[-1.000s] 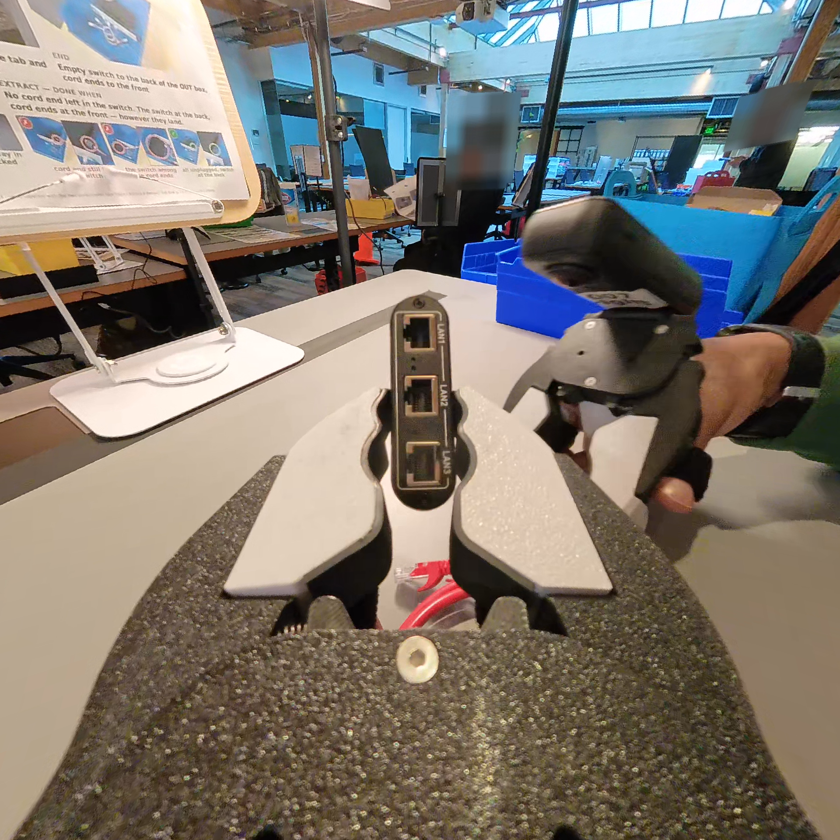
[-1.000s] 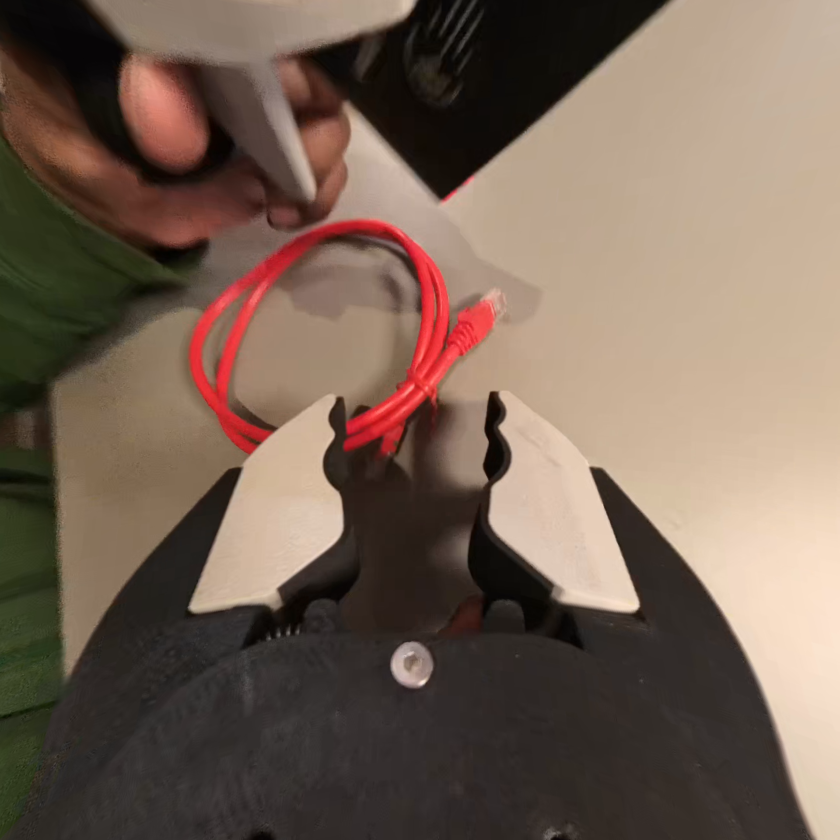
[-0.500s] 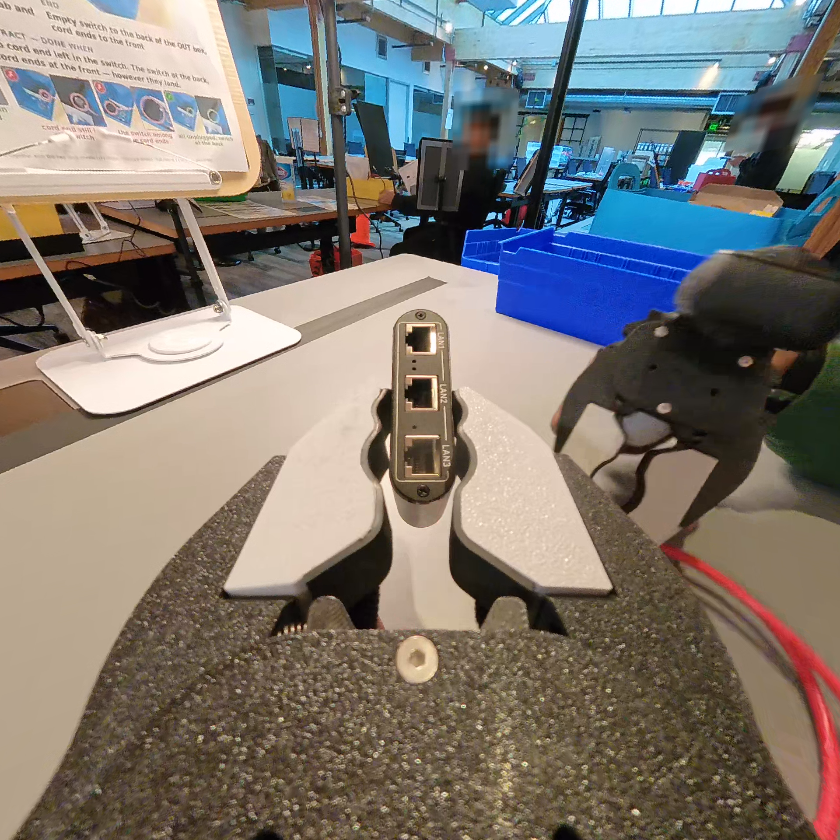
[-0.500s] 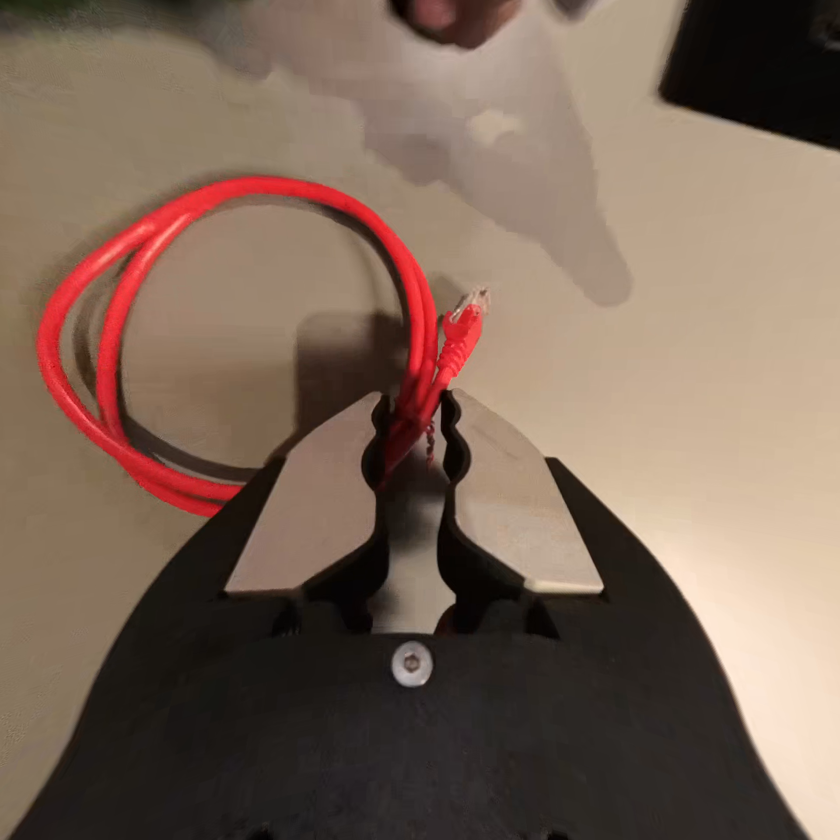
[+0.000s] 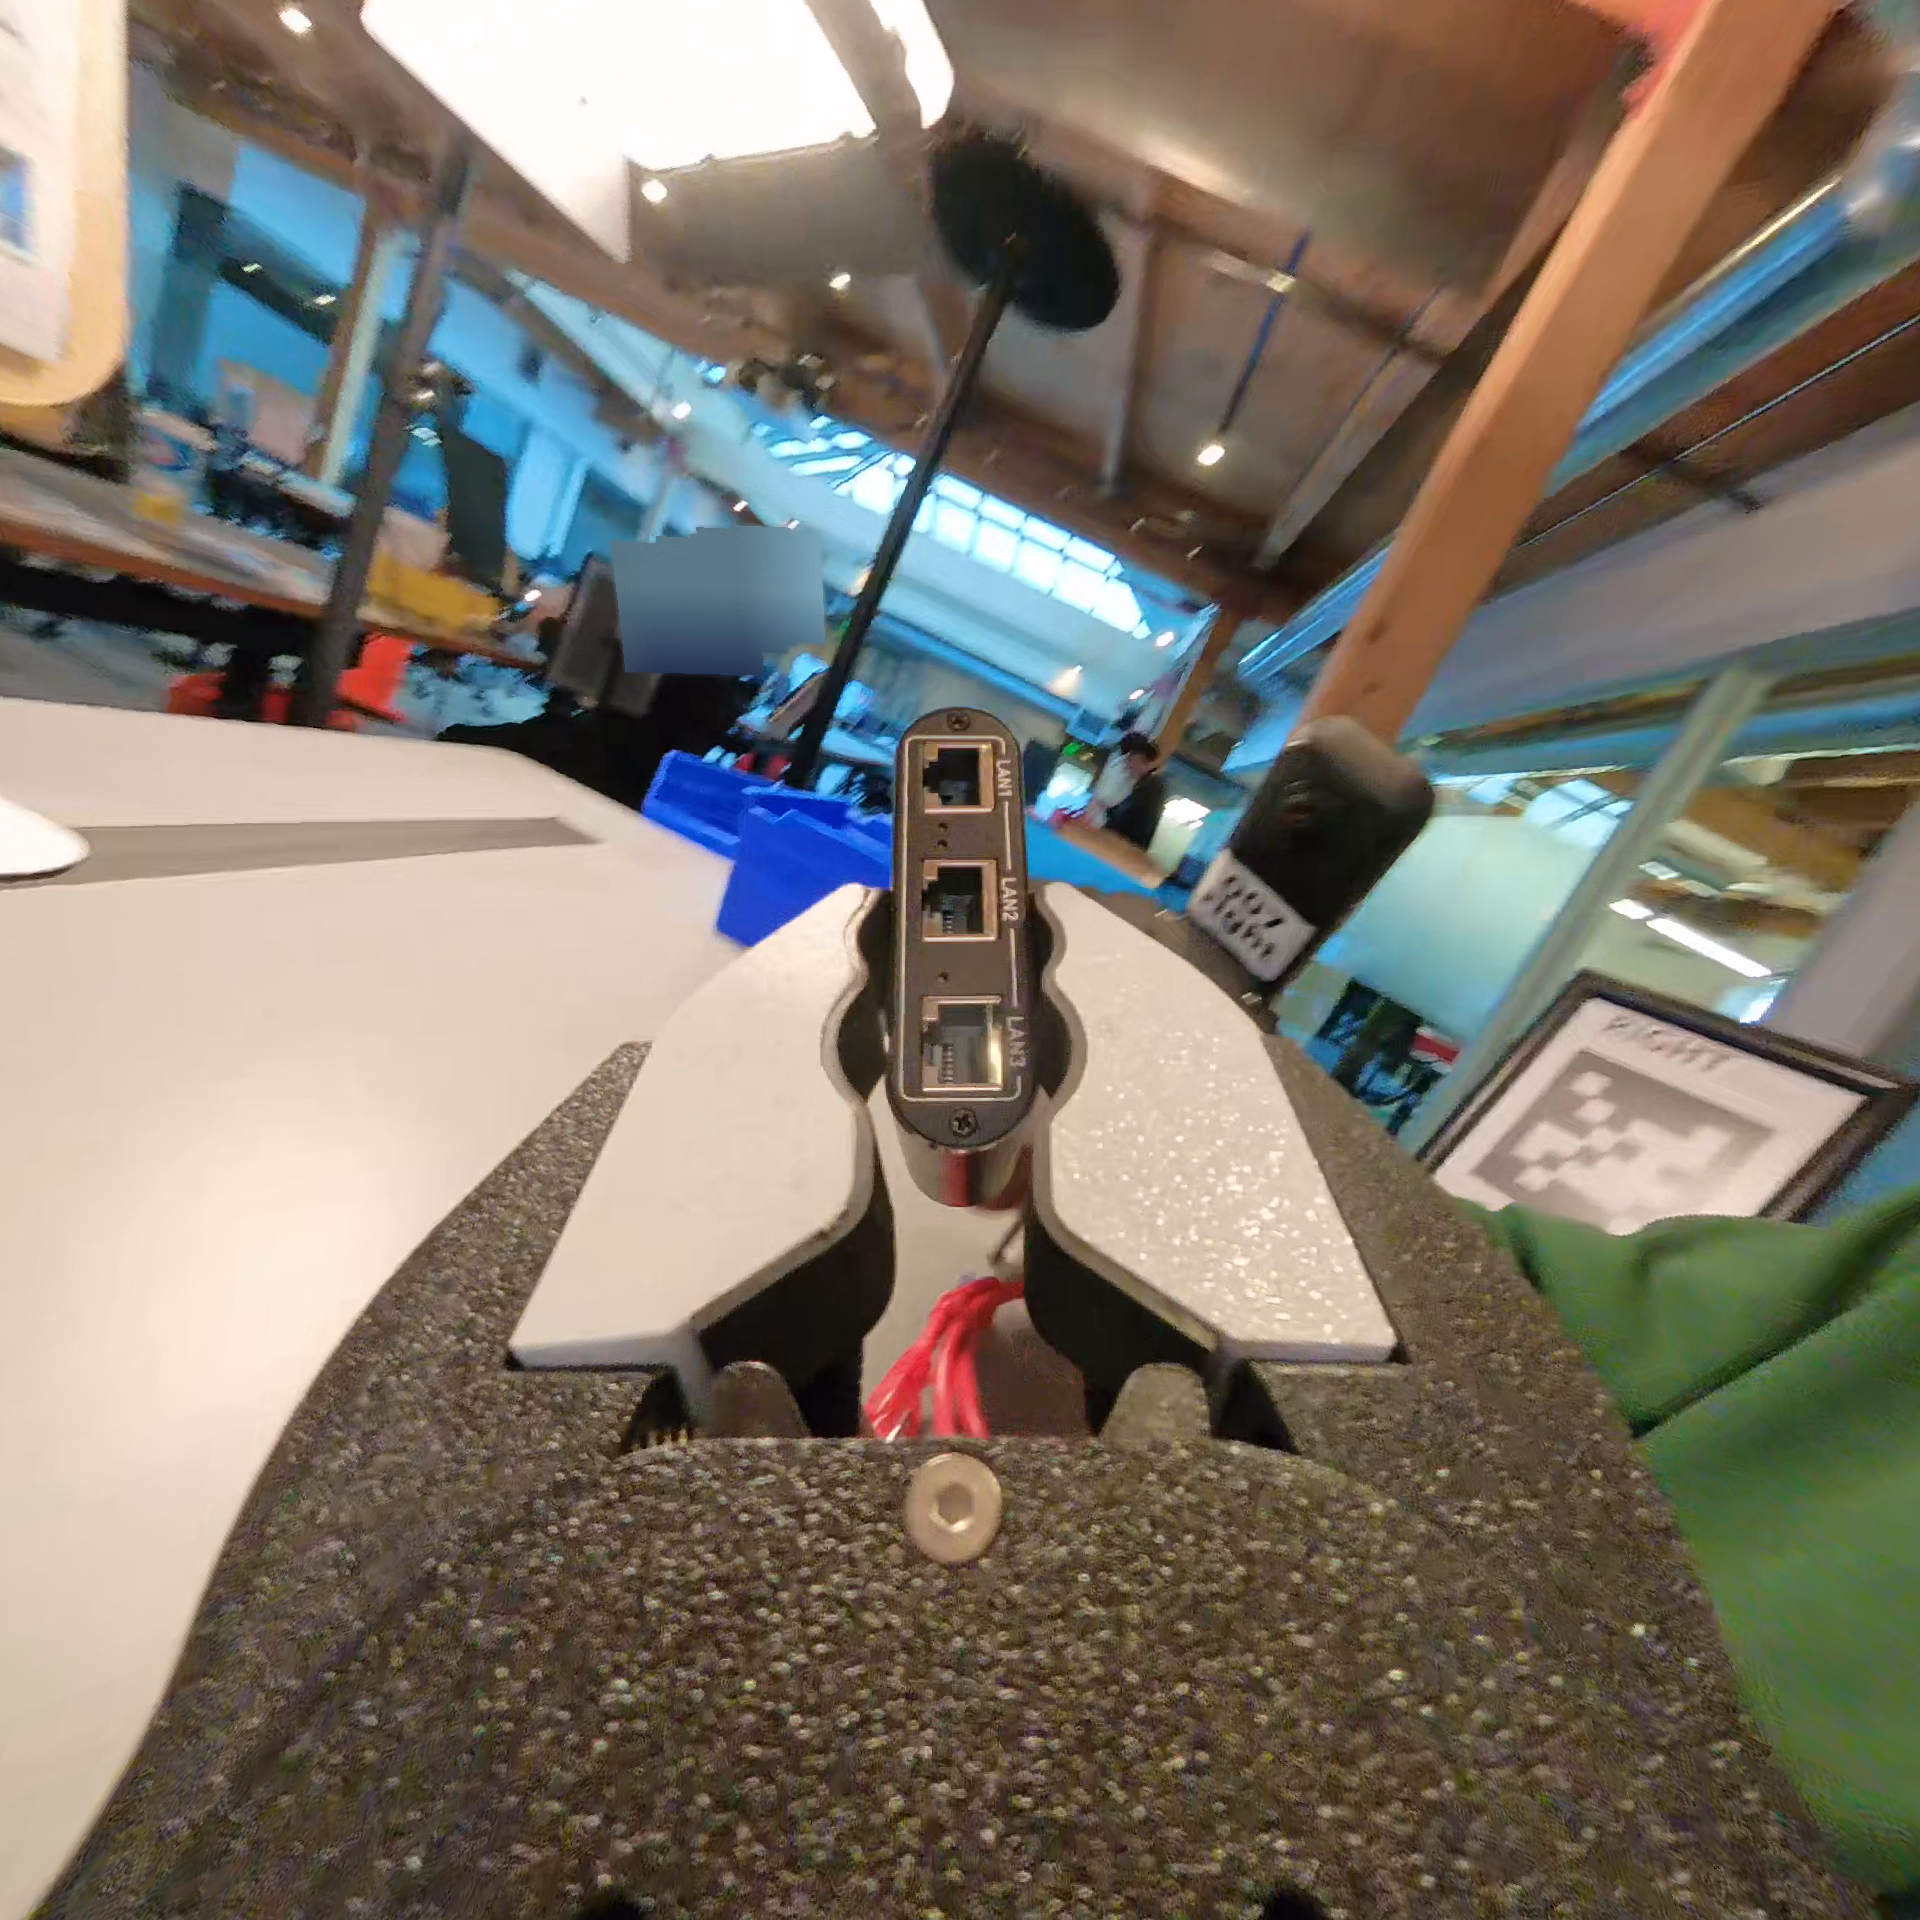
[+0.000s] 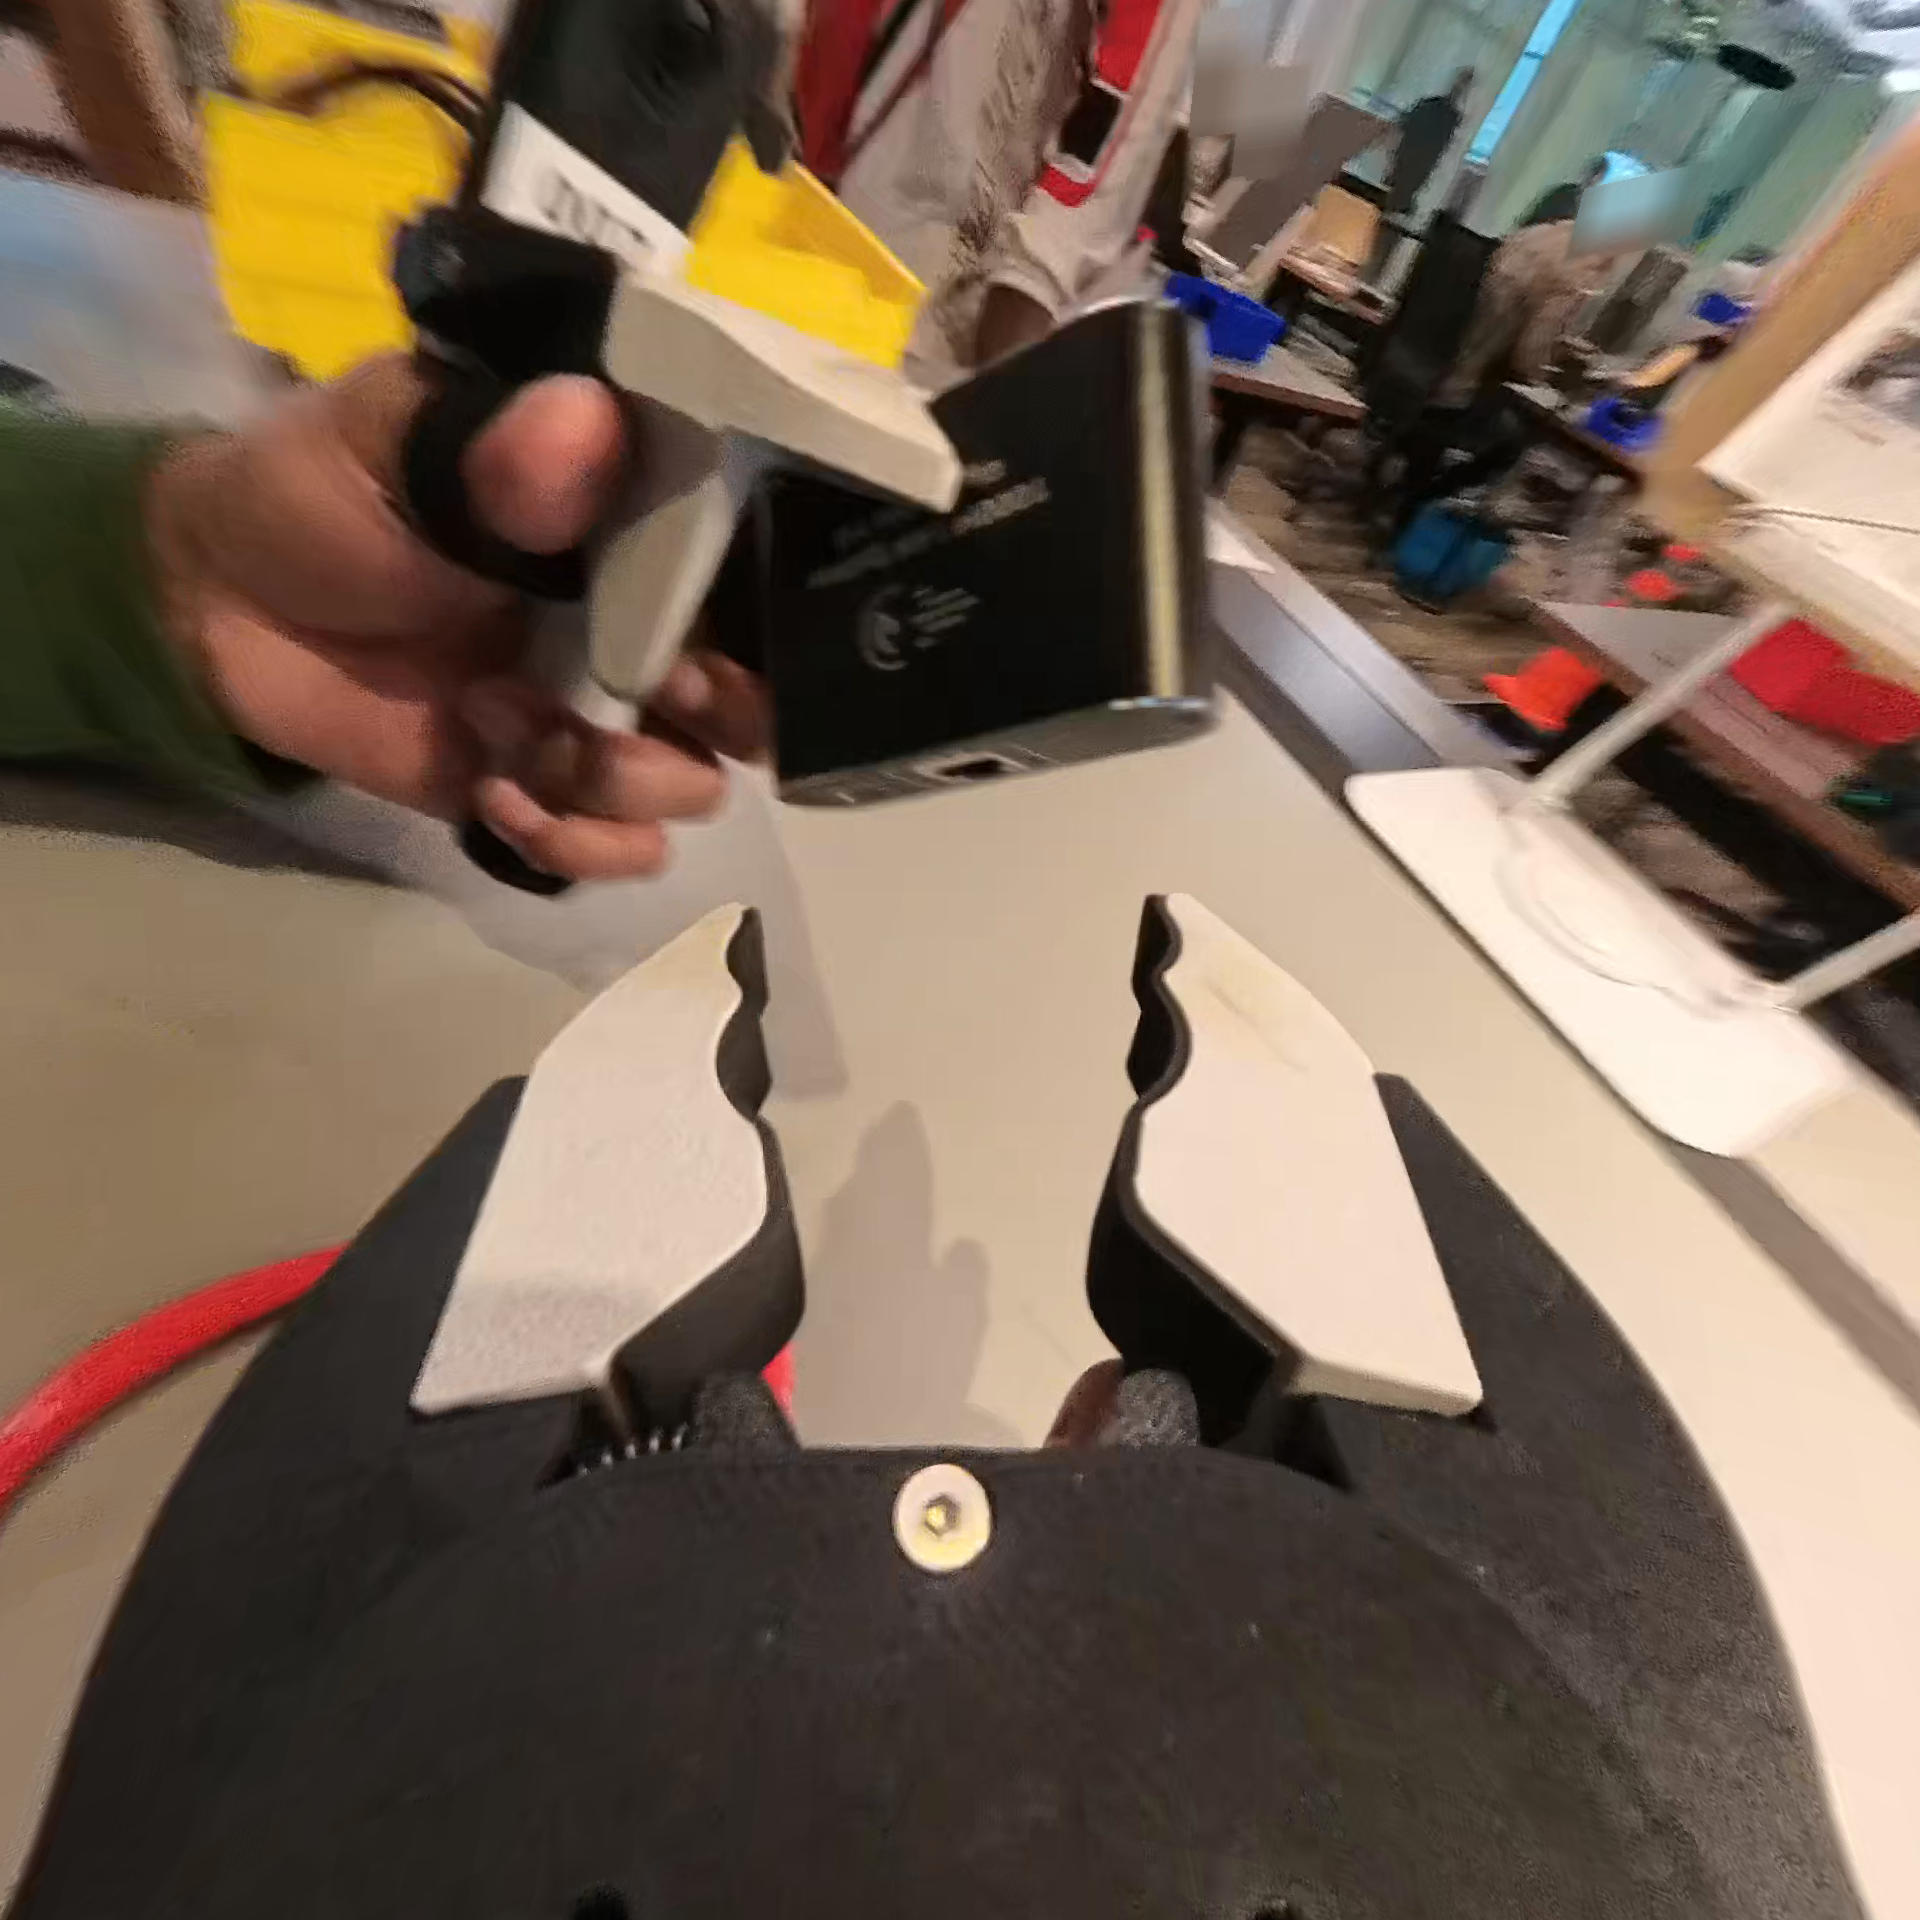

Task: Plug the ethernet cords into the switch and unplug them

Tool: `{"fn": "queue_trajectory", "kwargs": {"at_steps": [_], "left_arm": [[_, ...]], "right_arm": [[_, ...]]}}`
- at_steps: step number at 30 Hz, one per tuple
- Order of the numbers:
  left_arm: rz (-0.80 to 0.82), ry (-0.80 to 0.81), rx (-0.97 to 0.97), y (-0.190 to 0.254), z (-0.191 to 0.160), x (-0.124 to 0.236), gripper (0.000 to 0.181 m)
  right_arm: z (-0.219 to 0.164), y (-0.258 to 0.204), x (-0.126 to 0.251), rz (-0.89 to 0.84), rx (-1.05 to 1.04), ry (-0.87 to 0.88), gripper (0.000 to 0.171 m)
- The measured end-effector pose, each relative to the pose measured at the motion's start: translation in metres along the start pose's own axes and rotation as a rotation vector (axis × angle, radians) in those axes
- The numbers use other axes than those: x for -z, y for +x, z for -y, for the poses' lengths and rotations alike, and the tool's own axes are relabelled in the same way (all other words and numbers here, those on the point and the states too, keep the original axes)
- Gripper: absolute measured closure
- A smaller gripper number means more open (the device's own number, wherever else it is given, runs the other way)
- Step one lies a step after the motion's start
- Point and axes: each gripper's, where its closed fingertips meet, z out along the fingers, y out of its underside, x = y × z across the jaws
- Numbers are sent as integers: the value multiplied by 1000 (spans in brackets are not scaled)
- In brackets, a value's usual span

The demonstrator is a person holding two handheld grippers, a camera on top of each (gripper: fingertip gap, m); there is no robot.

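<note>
My left gripper point(image 5: 961, 914) is shut on the black switch point(image 5: 961, 790), held upright in the air and tilted up, its three empty ports facing the camera. The red ethernet cord point(image 5: 935, 1351) shows below, between the fingers, on the grey table point(image 5: 260, 1039). In the right wrist view my right gripper point(image 6: 951, 935) is open and empty above the table. The switch point(image 6: 987, 582) hangs ahead of it and higher, in the left gripper point(image 6: 831, 447). A piece of the red cord point(image 6: 135, 1340) lies at the lower left, beside the right gripper's body.
A white stand base point(image 6: 1579, 966) sits on the table to the right. Blue bins point(image 5: 790, 852) stand at the table's far edge. The right gripper's black body point(image 5: 1320, 831) and a green sleeve point(image 5: 1714, 1403) are on the right of the left wrist view. The left gripper's tips are roughly 6 cm from the right gripper's.
My right gripper, shut on the red cord half a second ago, has opened and swung up toward the switch without the cord. My left gripper has tilted the switch upward.
</note>
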Motion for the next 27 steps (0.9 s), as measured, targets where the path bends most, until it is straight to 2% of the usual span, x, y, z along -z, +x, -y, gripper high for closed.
{"fn": "queue_trajectory", "kwargs": {"at_steps": [2,3,4,6,13,18,23,27], "left_arm": [[-58,33,8,11,1,-4,156],[-76,34,7,15,0,-5,157],[-86,31,8,16,-2,-6,156],[-98,25,20,19,-4,-7,156],[-132,-130,-66,28,-28,-12,156],[-105,-159,-153,29,-37,-17,155],[-88,-168,-234,30,-38,-18,155],[-135,-68,-52,31,-20,-11,155]], "right_arm": [[14,-17,-1,127,-140,101,106],[22,-18,2,154,-197,164,115],[31,-16,8,166,-229,230,127],[39,-8,16,160,-266,292,136],[47,-5,31,187,-237,316,140],[37,-6,36,218,-163,192,142],[37,-7,40,170,-26,150,139],[44,1,54,-92,414,199,105]]}}
